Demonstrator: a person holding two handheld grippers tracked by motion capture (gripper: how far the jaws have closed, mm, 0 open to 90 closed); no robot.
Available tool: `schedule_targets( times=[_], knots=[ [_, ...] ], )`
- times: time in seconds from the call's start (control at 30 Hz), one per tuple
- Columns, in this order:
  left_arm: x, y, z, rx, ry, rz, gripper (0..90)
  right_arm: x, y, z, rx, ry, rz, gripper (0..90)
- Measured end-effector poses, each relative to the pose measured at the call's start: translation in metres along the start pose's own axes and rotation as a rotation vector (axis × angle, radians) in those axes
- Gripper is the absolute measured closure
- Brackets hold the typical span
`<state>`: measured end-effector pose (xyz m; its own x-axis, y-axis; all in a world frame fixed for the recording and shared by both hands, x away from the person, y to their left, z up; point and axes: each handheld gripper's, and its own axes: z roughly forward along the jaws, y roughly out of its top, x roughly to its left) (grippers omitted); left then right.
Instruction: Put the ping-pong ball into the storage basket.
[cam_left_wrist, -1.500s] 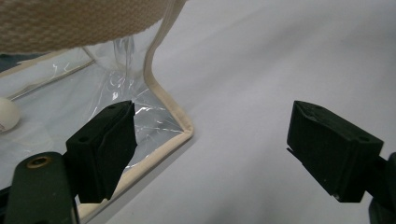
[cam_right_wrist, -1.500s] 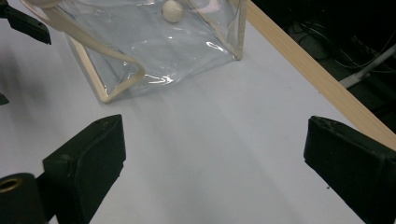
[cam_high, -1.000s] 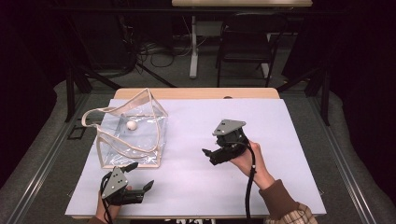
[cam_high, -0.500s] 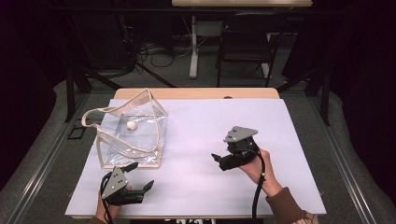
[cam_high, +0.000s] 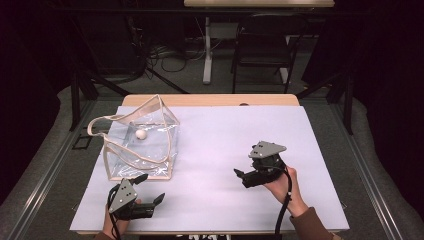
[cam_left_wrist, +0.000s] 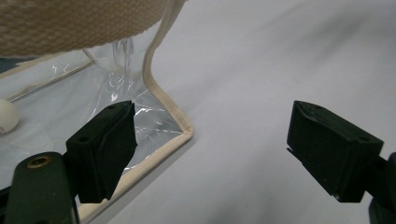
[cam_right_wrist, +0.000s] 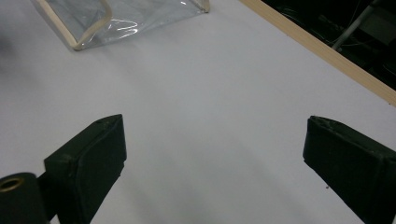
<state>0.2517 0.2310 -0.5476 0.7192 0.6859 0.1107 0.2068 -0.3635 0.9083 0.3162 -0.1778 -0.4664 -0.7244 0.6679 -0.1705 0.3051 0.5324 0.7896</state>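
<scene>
Clear bag with beige trim sat at the left of the table; both grippers empty, jaws apart.

The bag was see-through plastic, edged in beige webbing, with a webbing handle looping out on its left side; it stood with its top pinched into a peak. A small white ball lay inside it. Left gripper rested low at the near table edge, just beside the bag's near corner, jaws wide apart with nothing between them; one jaw sat in front of the plastic wall, contact cannot be told. Right gripper was held in a hand at the right of the table, well apart from the bag, pointing left toward it, jaws spread wide over bare white surface.
</scene>
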Motion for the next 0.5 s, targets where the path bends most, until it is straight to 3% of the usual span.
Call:
schedule_targets(
  times=[0.5],
  knots=[
    [0.000,0.000,0.001,0.001,-0.001,0.000,15.9,-0.004,-0.028,-0.011,0.008,-0.028,0.031,5.8]
  ],
)
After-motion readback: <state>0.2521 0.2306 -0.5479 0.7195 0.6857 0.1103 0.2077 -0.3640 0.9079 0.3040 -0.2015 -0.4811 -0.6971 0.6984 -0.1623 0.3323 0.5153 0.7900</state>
